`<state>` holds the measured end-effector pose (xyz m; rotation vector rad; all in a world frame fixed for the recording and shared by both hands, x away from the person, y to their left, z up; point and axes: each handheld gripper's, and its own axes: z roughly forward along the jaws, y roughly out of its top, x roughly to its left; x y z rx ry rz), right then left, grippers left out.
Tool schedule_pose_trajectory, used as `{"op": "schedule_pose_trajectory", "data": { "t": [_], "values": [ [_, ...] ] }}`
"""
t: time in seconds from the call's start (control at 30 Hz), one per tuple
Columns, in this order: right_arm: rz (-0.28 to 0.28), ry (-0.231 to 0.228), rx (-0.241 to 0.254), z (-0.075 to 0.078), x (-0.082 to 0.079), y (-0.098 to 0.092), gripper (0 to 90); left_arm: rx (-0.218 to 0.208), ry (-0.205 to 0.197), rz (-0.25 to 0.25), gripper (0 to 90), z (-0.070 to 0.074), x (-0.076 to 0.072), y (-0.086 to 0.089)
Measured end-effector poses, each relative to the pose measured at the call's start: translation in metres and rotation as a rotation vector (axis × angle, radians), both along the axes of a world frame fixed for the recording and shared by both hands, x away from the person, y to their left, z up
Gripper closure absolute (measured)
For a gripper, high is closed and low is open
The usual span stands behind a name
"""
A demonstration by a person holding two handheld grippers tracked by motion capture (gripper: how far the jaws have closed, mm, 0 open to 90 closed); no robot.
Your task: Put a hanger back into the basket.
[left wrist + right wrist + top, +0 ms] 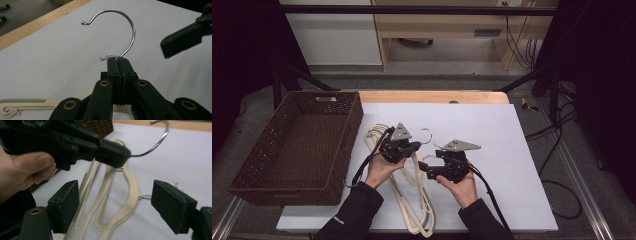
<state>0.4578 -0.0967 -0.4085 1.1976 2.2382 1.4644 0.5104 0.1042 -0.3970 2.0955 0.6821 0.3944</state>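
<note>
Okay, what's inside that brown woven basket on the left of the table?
The brown woven basket looks empty in the high view: its dark woven floor shows with nothing lying on it. The strip just inside its near wall is hidden, so anything small there cannot be seen. The cream hangers lie outside, on the white sheet.

No legible text or labels anywhere.

Cream hangers (pixel 419 200), brown woven basket (pixel 277 185)
</note>
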Motion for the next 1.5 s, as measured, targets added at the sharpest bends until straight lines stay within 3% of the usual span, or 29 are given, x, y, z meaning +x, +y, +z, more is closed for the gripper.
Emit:
{"op": "schedule_pose_trajectory", "data": {
  "t": [0.17,0.3,0.37,0.67,1.0,1.1,1.3,1.5],
  "values": [
    [0.005,0.050,-0.010,-0.015,0.007,0.019,34.4,-0.005,-0.003,0.003,88.6,0.000,-0.002,0.001],
    [0.010,0.060,-0.006,-0.019,0.010,0.021,41.0,-0.001,-0.010,-0.002,88.6,0.000,-0.002,0.002],
    [0.006,0.087,0.012,-0.022,0.011,0.022,49.0,-0.006,-0.012,0.000,88.6,0.001,-0.003,0.003],
    [0.041,0.144,0.049,-0.027,0.015,0.025,68.7,-0.008,-0.005,0.003,88.6,0.000,-0.004,0.003],
    [0.077,0.189,0.098,-0.031,0.021,0.027,75.7,-0.020,0.005,0.004,88.3,0.000,-0.005,0.006],
    [0.065,0.253,0.145,-0.030,0.022,0.026,78.2,-0.035,0.011,0.010,87.6,0.003,-0.006,0.009],
    [0.062,0.298,0.198,-0.026,0.021,0.025,81.2,-0.062,-0.002,0.014,69.8,0.017,-0.011,0.025],
    [0.062,0.340,0.240,-0.022,0.018,0.026,84.3,-0.099,-0.048,0.051,46.9,0.033,-0.021,0.044]
  ]
}}
